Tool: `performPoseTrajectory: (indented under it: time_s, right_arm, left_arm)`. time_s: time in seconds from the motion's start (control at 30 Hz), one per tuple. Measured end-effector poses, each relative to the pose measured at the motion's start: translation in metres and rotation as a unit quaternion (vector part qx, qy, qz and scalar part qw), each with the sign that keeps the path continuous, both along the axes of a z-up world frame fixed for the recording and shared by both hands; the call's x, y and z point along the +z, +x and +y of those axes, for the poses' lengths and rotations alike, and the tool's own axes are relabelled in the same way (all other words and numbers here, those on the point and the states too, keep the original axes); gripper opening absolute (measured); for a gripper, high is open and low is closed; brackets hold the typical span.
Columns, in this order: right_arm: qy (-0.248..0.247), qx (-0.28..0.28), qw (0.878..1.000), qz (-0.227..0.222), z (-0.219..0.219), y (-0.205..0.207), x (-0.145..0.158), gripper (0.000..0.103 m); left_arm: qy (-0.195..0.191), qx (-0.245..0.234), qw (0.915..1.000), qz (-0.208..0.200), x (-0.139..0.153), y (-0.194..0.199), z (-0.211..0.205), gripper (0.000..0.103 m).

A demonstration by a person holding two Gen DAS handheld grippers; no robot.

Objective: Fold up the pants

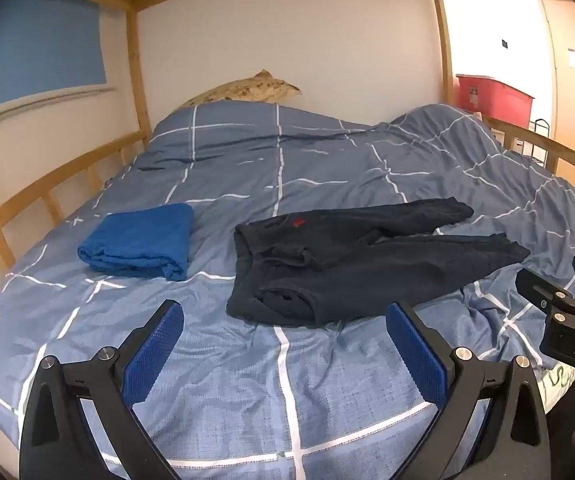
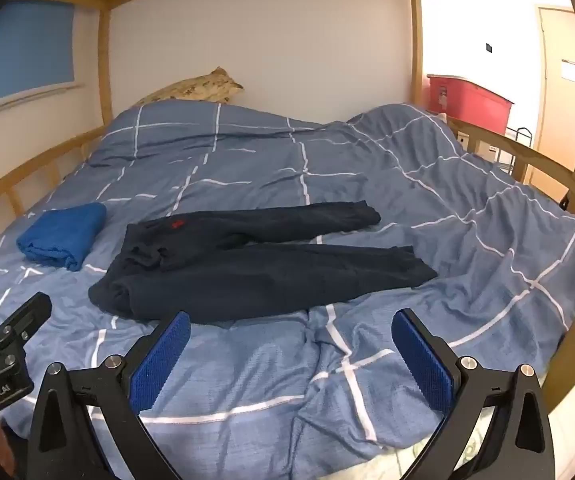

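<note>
Dark navy pants [image 1: 351,256] lie spread on the blue checked duvet [image 1: 287,380], waistband to the left, both legs running right and slightly apart. They also show in the right wrist view [image 2: 263,264]. A small red logo [image 1: 298,222] sits near the waistband. My left gripper [image 1: 283,344] is open and empty, hovering in front of the waistband end. My right gripper [image 2: 291,356] is open and empty, hovering in front of the near leg. Each gripper shows at the edge of the other's view.
A folded bright blue cloth [image 1: 139,242] lies left of the pants. A patterned pillow [image 1: 243,90] rests against the back wall. Wooden bunk rails [image 1: 47,192] line the left side and the right [image 2: 527,160]. A red bin [image 2: 467,100] stands beyond the bed.
</note>
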State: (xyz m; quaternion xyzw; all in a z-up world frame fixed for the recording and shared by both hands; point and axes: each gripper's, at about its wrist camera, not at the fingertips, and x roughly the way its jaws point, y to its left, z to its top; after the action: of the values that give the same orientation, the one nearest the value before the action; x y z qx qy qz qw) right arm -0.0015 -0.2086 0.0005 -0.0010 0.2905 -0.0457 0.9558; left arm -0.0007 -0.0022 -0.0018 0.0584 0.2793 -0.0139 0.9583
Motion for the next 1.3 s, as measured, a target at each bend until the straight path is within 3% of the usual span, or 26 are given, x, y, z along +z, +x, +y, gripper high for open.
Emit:
performPoseTrajectory:
  time_s: [0.23,0.37,1.3]
  right_arm:
    - [0.000,-0.003,1.000,-0.001,0.004,0.002,-0.002,0.102]
    - [0.001,0.000,1.000,0.001,0.008,-0.001,-0.002,0.102]
    - [0.001,0.008,1.000,-0.001,0.004,-0.001,0.000,0.102]
  left_arm:
    - [-0.032,0.017,0.9993,-0.005,0.008,-0.003,0.022,0.103]
    - [-0.019,0.019,0.9995,-0.013,0.006,-0.006,0.016,0.103]
    - [-0.035,0.015,0.9993,-0.009,0.005,-0.006,0.021,0.103]
